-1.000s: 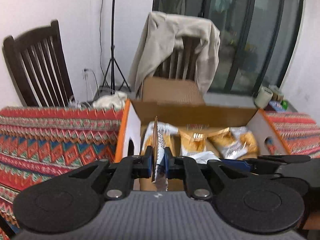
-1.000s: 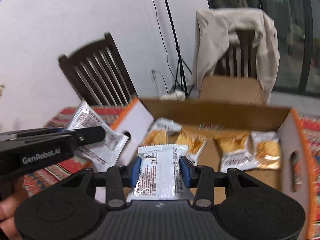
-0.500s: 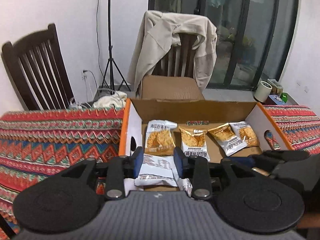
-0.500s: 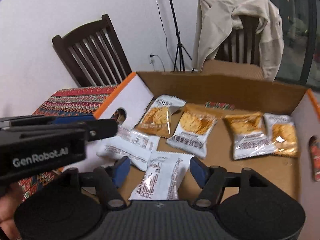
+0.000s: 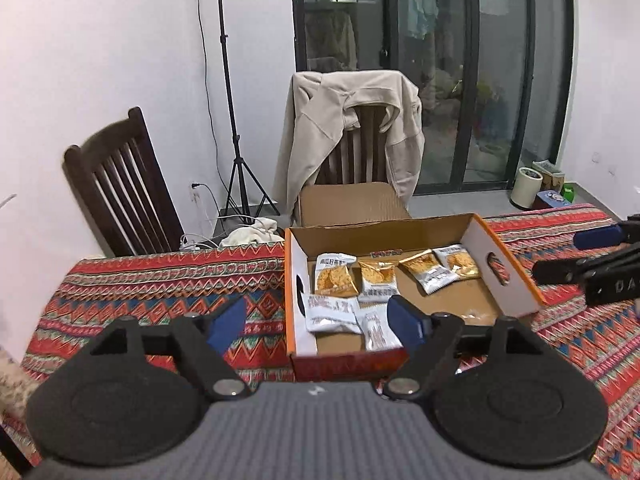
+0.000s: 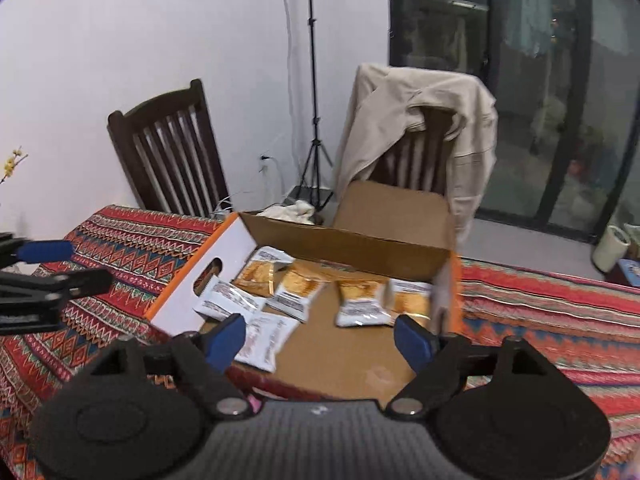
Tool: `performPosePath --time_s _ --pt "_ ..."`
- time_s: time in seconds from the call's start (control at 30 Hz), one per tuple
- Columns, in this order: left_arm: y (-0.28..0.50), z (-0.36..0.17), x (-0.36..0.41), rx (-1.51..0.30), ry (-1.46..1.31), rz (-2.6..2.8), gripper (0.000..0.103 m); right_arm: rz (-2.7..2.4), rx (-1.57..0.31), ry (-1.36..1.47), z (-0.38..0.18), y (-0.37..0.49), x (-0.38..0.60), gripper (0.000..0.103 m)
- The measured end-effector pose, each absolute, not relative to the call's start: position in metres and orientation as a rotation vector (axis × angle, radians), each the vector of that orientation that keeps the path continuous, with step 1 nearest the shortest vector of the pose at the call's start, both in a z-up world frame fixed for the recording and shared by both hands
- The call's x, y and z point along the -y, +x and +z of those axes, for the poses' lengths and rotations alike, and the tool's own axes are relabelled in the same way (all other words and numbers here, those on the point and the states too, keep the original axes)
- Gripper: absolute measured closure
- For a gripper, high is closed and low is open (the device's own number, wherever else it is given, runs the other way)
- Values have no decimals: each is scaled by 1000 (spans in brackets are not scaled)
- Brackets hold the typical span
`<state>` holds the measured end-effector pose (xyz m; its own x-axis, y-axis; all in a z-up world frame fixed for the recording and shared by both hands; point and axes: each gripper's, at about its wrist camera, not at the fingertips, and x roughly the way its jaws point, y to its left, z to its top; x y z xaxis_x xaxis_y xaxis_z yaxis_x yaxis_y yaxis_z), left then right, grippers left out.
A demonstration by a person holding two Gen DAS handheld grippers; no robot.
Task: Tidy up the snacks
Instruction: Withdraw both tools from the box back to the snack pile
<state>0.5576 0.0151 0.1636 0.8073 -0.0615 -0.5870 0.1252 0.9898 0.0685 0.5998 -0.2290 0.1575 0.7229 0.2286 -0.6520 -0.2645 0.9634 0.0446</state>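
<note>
Tongs: left gripper (image 5: 318, 322) & right gripper (image 6: 320, 338) both opening, nothing between jaws
Snacks: six packets (image 5: 335, 282) in cardboard box (image 5: 516, 276), ahead & below both; four in far row, two face-down near left wall; left tongs nearer
Writing: packet print too small to read
Around: patterned tablecloth (image 5: 160, 284); two chairs behind

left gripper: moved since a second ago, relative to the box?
Yes. The left gripper has pulled up and back from the cardboard box, which now looks smaller; its jaws are opening with nothing between them.
</note>
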Motion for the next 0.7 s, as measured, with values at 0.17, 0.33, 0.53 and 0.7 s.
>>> performPosePath --time_s 0.17,0.33,0.53,0.7 --pt "500 173 -17 -594 87 -110 16 259 -681 -63 176 551 247 18" --pt "435 164 -23 -536 43 -96 12 271 -621 -94 182 494 256 14" --pt "350 137 -31 -454 63 -66 4 277 -530 -177 170 414 261 11" --pt "278 108 -46 -418 8 -42 3 284 -449 -180 143 333 269 5"
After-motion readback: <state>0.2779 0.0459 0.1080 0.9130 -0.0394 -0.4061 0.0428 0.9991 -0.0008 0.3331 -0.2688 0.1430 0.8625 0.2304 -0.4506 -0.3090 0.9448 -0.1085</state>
